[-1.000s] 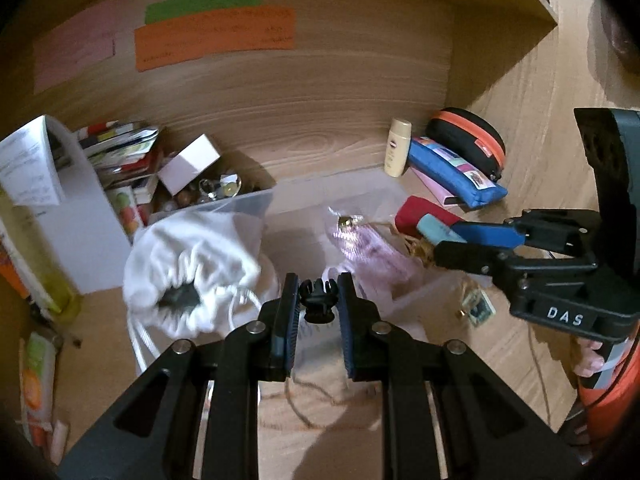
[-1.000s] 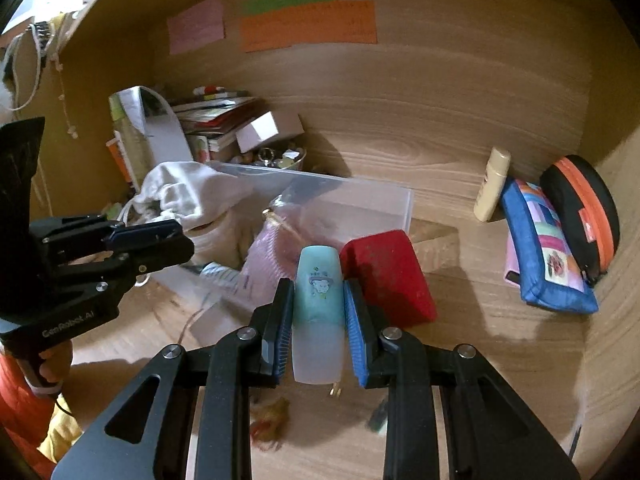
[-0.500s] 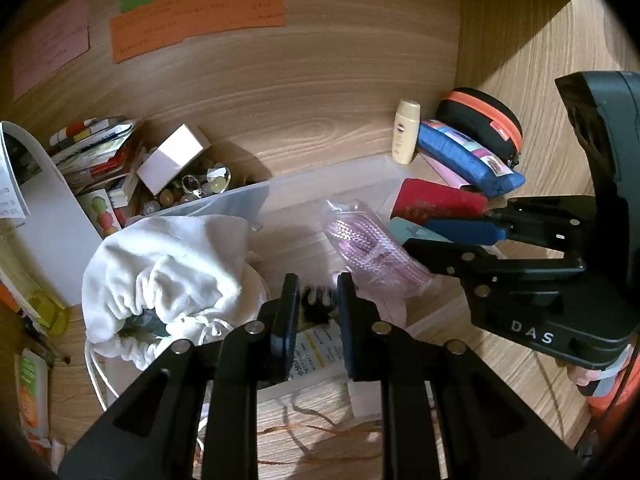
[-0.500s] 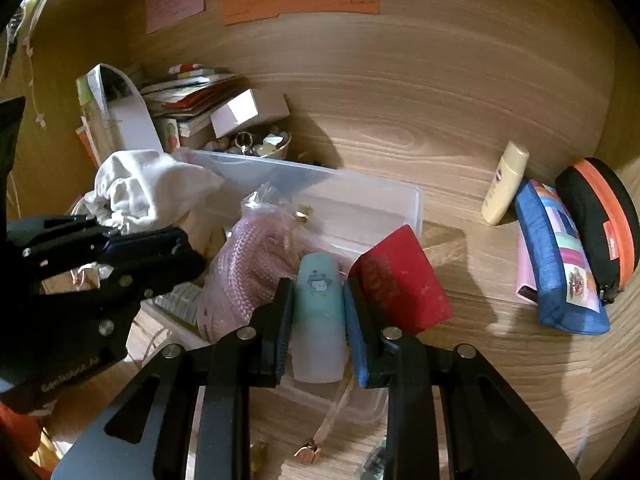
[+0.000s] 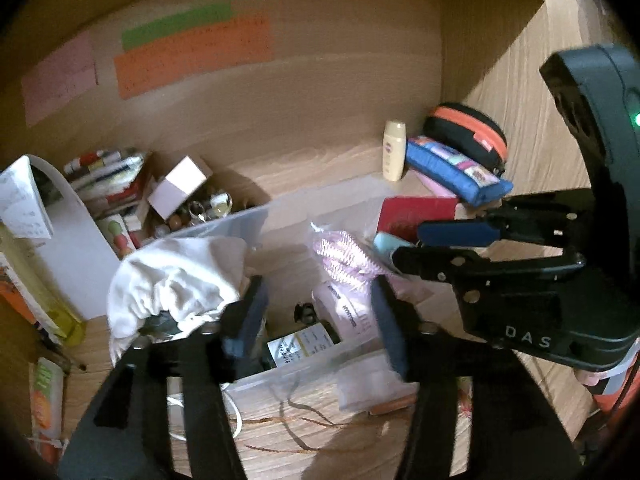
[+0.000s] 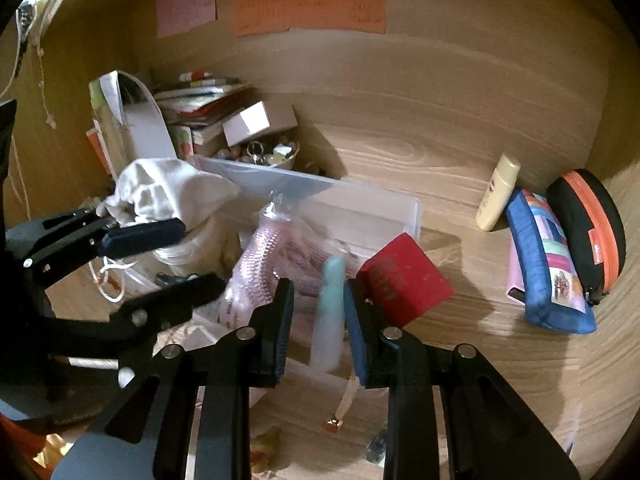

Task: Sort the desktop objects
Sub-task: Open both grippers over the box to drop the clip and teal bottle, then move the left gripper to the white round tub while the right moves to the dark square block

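The dark bottle (image 5: 298, 346) lies released in the clear bin (image 5: 360, 196), the left gripper (image 5: 316, 316) having just opened. The mint tube (image 6: 330, 312) sits loose in the right gripper (image 6: 316, 316); it should be lowered in before full release.

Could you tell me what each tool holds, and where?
Nothing, it seems: both tools' jaws have just been opening, left tool over the dark bottle, right tool around the loose teal tube.

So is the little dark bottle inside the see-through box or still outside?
Inside. The dark bottle lies on its side in the clear box, behind its front wall, below the open left gripper, whose jaws have just been opening.
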A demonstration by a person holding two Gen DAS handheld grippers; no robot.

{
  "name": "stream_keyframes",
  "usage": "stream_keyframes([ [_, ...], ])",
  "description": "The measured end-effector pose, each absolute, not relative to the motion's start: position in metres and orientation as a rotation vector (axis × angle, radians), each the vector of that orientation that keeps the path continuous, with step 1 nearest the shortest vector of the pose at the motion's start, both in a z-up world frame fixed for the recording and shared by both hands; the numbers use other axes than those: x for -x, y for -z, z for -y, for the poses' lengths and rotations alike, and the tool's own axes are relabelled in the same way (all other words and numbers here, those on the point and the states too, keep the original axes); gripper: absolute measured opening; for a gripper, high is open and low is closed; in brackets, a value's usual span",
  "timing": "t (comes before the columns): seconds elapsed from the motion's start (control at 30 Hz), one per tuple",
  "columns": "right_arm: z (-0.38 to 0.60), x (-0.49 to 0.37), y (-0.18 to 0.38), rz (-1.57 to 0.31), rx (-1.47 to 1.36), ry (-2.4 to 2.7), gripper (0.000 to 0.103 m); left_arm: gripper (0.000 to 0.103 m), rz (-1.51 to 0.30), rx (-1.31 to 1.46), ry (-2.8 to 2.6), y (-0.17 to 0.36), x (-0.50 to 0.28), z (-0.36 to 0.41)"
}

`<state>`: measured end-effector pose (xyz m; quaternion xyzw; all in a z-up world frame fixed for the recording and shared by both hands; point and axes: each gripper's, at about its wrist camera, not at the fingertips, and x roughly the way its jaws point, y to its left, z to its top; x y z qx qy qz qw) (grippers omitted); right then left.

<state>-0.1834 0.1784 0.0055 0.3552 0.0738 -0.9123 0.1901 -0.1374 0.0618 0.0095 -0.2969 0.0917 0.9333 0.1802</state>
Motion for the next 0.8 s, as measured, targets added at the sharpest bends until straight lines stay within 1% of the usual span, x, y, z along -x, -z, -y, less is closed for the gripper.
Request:
stream_keyframes([
  [0.03, -0.179, 0.181, -0.007, -0.205, -0.993, 2.564, 0.027, 0.059, -0.257, 0.829, -2.645, -0.012, 0.135, -0.061],
  [0.1, -0.181, 0.174, -0.013, -0.197, -0.961, 2.571, 0.036, 0.059, -0.249, 0.814, -2.660, -0.018, 0.131, -0.059],
  [0.23, -0.186, 0.160, -0.022, -0.191, -0.912, 2.590, 0.046, 0.069, -0.221, 0.788, -2.695, -0.026, 0.119, -0.053],
  [0.3, -0.189, 0.152, -0.027, -0.196, -0.888, 2.605, 0.055, 0.070, -0.205, 0.782, -2.703, -0.029, 0.114, -0.051],
  [0.33, -0.191, 0.148, -0.029, -0.202, -0.877, 2.613, 0.057, 0.072, -0.198, 0.783, -2.705, -0.030, 0.111, -0.050],
  [0.4, -0.195, 0.140, -0.032, -0.218, -0.855, 2.634, 0.065, 0.079, -0.192, 0.785, -2.708, -0.031, 0.106, -0.050],
  [0.43, -0.197, 0.137, -0.033, -0.225, -0.849, 2.641, 0.067, 0.085, -0.186, 0.786, -2.708, -0.031, 0.104, -0.050],
  [0.47, -0.199, 0.134, -0.033, -0.230, -0.845, 2.646, 0.070, 0.088, -0.180, 0.789, -2.707, -0.031, 0.101, -0.050],
  [0.5, -0.202, 0.130, -0.033, -0.238, -0.843, 2.651, 0.072, 0.089, -0.175, 0.791, -2.708, -0.031, 0.099, -0.050],
  [0.63, -0.215, 0.120, -0.030, -0.269, -0.856, 2.679, 0.077, 0.092, -0.170, 0.827, -2.711, -0.025, 0.089, -0.049],
  [0.8, -0.238, 0.113, -0.015, -0.283, -0.930, 2.700, 0.080, 0.092, -0.134, 0.947, -2.670, -0.006, 0.083, -0.047],
])
